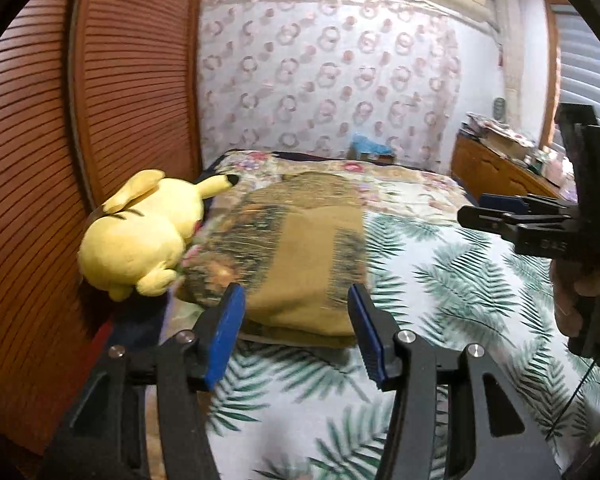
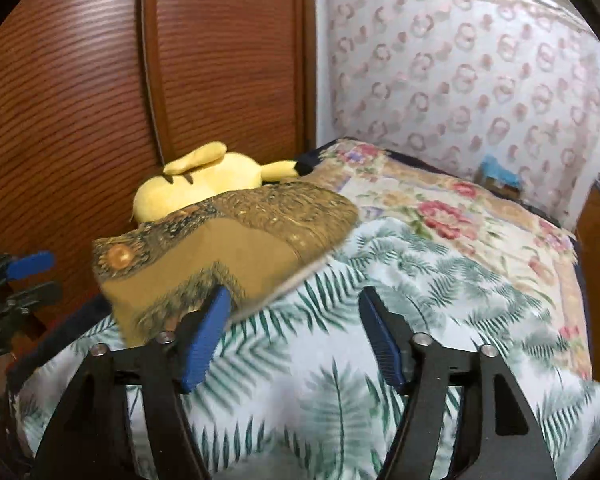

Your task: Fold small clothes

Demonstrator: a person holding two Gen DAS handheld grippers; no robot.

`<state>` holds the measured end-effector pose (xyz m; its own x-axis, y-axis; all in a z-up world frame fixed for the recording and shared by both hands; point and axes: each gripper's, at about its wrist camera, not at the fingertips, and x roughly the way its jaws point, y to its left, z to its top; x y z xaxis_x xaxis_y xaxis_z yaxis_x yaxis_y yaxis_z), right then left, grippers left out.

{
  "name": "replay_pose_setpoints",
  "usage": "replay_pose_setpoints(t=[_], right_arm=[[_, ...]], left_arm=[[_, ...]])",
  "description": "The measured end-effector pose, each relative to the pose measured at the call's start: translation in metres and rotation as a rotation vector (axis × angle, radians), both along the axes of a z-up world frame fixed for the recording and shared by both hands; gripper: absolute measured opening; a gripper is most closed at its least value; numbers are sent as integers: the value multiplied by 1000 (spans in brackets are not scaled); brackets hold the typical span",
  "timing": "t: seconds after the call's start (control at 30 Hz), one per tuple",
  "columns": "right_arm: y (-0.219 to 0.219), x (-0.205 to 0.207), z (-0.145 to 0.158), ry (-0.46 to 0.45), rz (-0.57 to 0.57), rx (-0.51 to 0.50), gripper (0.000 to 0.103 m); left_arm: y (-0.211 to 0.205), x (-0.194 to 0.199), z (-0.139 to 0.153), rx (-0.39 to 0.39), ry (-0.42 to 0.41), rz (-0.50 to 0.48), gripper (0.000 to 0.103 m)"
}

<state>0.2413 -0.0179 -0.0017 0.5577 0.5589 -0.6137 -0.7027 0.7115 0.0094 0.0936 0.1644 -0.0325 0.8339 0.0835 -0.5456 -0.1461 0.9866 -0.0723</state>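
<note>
A folded brown garment, ochre with darker printed bands, lies on a bed covered by a palm-leaf bedspread, toward the side of the bed nearest the wardrobe. In the left wrist view the left gripper has its blue-padded fingers spread wide, one on either side of the garment's near edge, holding nothing. In the right wrist view the right gripper is likewise wide apart and empty; its left finger overlaps the garment's near corner, but whether it touches the cloth cannot be told. A yellow Pikachu plush lies against the garment's far side, next to a louvred wooden wardrobe door. Beyond the garment lies a floral quilt, and behind it a wall with ring-patterned wallpaper.
</note>
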Motion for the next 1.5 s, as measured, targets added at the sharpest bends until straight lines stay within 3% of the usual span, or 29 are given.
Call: replay_pose_setpoints(t=[0.27,0.53,0.73,0.9,1.17,1.5], right_arm=[[-82,-58,14,-40,-129,47,74],[-148,-99,21,-54,-247,91,85],[-189,-124,37,-93,-348,120,88],[-208,-142,54,-150,-409,143,88],[-225,-169,84,-227,-448,177,88],[-229,-182,102,-283,-465,195,88]], left_arm=[[-58,-3,7,4,-7,-108,52],[-107,-7,19,37,-14,-164,52],[-135,-14,38,56,-47,-187,52],[-149,-20,59,85,-89,-183,52],[-154,-28,97,69,-155,-185,53],[-147,-39,110,59,-197,-142,53]])
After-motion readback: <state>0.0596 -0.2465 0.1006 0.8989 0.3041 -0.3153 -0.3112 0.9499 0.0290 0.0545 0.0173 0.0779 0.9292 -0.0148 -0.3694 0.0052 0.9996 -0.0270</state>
